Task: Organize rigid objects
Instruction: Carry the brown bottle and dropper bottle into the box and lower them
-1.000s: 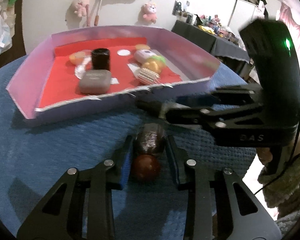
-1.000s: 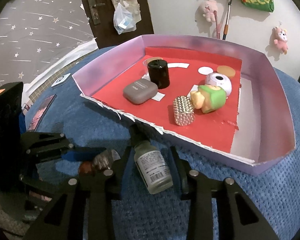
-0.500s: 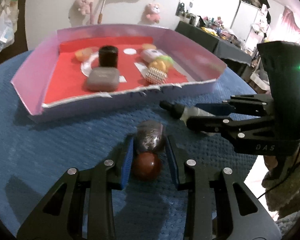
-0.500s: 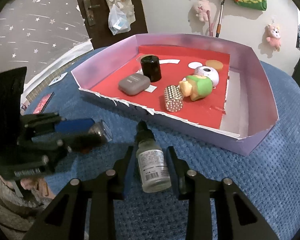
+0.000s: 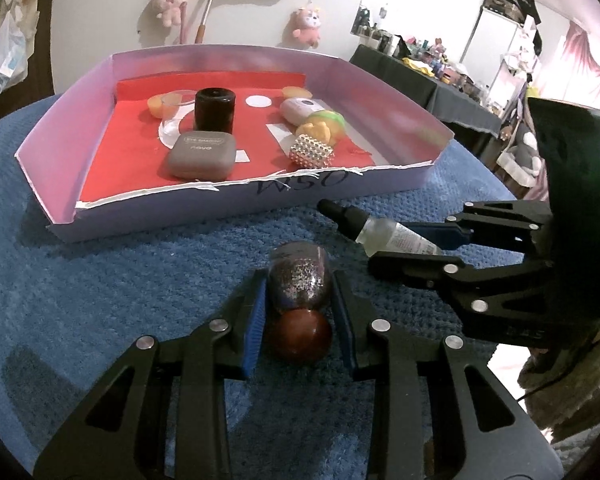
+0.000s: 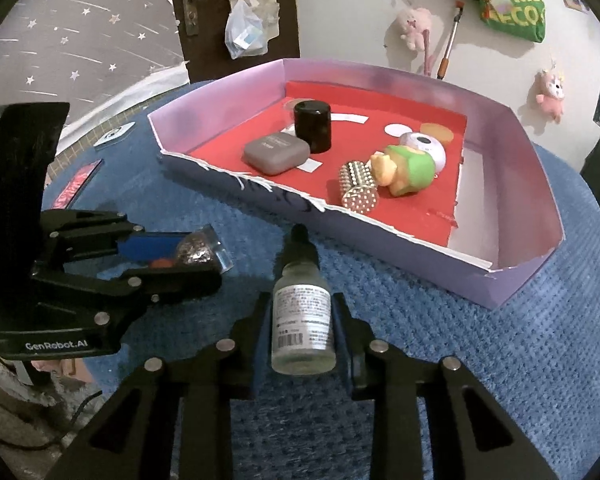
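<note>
My left gripper [image 5: 298, 278] is shut on a small glitter-filled bottle [image 5: 298, 264] with a red-brown cap, held just over the blue cloth. In the right wrist view the same gripper [image 6: 198, 258] and bottle [image 6: 198, 248] show at the left. My right gripper [image 6: 302, 300] has its jaws closing on a clear dropper bottle [image 6: 302, 320] with a black tip and a white label, and both pads touch it. The left wrist view shows that bottle [image 5: 380, 232] tilted, tip toward the tray. The purple tray [image 5: 220, 208] with a red floor lies just beyond both grippers.
Inside the tray [image 6: 380, 248] are a black jar [image 5: 215, 109], a grey case [image 5: 201, 155], a studded silver cylinder [image 5: 312, 152], a green and yellow toy [image 5: 324, 122] and a pale round gadget [image 5: 300, 108]. Blue cloth [image 5: 100, 300] covers the table. A sleeve [image 5: 572, 400] is at the right.
The right jaws have narrowed onto the dropper bottle, which now sits higher off the cloth. In the left wrist view the right gripper has drawn back toward the right. The left grip is unchanged.
</note>
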Tool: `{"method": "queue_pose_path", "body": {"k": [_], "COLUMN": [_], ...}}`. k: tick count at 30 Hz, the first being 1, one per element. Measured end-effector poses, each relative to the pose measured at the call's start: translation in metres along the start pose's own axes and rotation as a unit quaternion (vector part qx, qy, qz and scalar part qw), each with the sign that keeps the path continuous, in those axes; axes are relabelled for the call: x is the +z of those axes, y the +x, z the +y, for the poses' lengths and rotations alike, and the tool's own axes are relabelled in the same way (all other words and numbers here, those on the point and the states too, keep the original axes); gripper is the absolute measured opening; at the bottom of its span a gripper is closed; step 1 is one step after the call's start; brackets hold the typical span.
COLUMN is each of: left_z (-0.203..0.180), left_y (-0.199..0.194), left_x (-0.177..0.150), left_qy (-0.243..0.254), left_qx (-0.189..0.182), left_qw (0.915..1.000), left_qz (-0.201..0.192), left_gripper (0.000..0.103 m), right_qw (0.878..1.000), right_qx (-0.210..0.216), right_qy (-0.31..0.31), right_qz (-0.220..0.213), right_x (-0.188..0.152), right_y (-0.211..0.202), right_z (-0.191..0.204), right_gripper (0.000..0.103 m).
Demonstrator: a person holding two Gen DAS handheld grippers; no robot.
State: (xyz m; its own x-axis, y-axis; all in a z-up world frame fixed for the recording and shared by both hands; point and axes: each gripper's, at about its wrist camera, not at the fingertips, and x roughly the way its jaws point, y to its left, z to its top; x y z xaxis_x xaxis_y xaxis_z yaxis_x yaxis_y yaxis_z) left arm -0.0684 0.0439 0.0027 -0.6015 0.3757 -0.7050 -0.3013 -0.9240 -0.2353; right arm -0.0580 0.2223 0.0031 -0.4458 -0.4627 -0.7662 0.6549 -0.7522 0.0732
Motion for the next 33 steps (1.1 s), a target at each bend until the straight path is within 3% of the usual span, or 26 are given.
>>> {"method": "queue_pose_path", "body": {"k": [15,33], "left_z": [0.007,0.012], "left_y": [-0.031,-0.048], "left_x": [0.017,0.047], "left_qy": [-0.002,0.002], "left_qx": [0.002,0.01], "left_qw": [0.9992,0.9972], "left_qz": [-0.041,-0.074], "left_gripper": [0.029,0.029], "right_qw": [0.995,0.995], "right_qx": [0.082,0.074], "right_qy": [0.021,0.019], "right_qz": [-0.043,-0.071], "right_x": [0.018,0.041], "right_y": [-0.036,-0.054], "right_z": [0.012,0.012], "right_gripper": [0.03,0.03]}}
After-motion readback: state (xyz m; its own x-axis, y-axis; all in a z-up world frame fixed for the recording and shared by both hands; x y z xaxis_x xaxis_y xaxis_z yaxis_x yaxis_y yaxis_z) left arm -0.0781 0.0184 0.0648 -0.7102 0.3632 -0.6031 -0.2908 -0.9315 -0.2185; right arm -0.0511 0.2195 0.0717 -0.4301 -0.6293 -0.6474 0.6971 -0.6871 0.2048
